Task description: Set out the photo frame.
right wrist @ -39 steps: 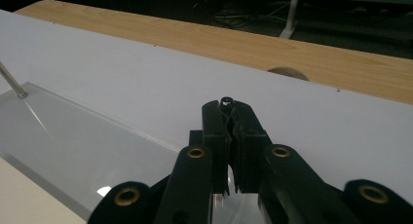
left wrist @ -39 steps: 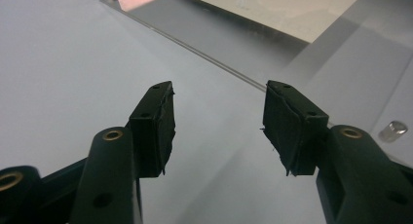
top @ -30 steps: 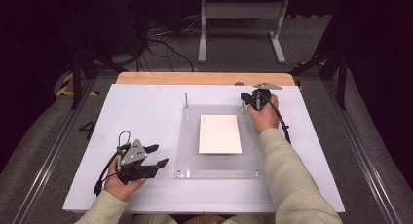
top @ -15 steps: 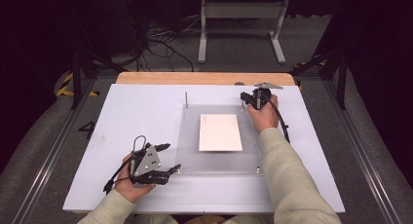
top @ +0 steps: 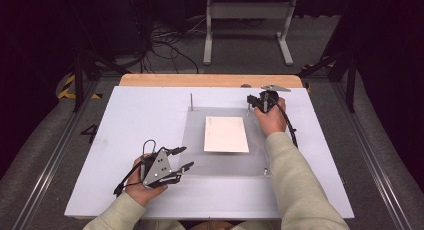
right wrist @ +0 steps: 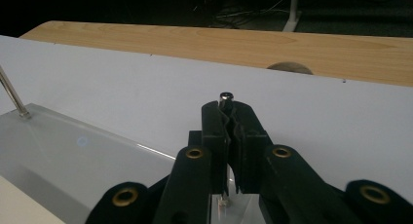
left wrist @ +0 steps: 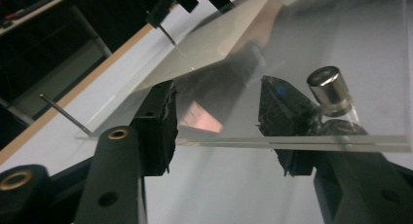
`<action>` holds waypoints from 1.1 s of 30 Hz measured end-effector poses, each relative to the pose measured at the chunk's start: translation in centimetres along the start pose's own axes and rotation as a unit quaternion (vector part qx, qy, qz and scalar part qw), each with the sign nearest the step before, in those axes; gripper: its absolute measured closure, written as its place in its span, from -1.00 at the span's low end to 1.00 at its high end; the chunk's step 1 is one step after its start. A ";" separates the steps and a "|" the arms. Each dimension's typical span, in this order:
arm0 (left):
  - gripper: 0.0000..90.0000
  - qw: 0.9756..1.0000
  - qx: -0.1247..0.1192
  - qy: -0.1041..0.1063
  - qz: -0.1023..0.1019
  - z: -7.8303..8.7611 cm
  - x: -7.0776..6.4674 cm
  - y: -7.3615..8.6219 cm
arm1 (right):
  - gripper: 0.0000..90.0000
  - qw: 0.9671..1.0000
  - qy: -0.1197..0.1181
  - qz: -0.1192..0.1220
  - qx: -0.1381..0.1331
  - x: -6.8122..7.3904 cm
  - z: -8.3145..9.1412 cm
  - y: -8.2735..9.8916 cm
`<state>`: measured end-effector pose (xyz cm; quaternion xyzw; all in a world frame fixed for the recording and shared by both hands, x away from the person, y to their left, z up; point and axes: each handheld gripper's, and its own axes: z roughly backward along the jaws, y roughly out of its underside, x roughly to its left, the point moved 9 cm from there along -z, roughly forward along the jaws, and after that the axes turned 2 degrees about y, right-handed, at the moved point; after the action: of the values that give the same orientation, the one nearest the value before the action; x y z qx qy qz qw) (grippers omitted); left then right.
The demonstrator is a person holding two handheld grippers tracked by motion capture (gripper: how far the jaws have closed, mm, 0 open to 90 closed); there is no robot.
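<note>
1. A white table top (top: 130,120) carries the whole job, with a bare wooden strip (top: 210,80) along its far edge.
2. A clear acrylic plate (top: 195,135) lies flat near the middle of the table. It is the thing being worked on, and a white sheet of paper (top: 226,134) lies within its outline; whether on top or underneath, I cannot tell.
3. The right gripper (top: 256,103) sits at the plate's far right corner. In the right gripper view its jaws are clamped shut on a thin metal pin (right wrist: 225,98) that stands upright there, the pin's head just showing above the pads.
4. The left gripper (top: 182,158) is at the plate's near left edge. Its jaws have just been closing, yet in the left gripper view they are apart, one pad (left wrist: 158,126) to each side, with the plate's edge (left wrist: 292,142) running across the gap and nothing pinched.
5. A second pin (top: 191,102) stands free at the far left corner, and a short metal stud (left wrist: 328,90) sits on the plate near its near right corner.
6. Judged from this, the work looks about midway: the plate and paper are placed, one pin is held, but the left side has no grip yet, and the lifting or fixing of the plate is not done.
</note>
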<state>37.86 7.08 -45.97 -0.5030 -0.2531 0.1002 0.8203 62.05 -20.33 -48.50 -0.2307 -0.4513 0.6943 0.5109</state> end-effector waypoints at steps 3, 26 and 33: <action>0.14 1.000 -0.007 -0.001 0.007 0.1 0.3 -0.2 | 0.88 1.000 0.001 -0.002 0.000 0.0 0.1 0.0; 0.16 1.000 -0.007 0.003 0.029 0.4 1.2 -1.1 | 0.35 0.994 -0.091 0.045 -0.047 2.3 12.4 0.6; 0.16 1.000 -0.005 0.005 0.030 0.4 1.3 -1.2 | 0.34 0.989 -0.119 0.064 -0.060 3.9 15.2 1.5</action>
<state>38.65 7.40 -44.30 -0.5150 -0.2344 0.1214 0.8155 47.98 -22.81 -41.87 -0.2050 -0.5345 0.7196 0.3931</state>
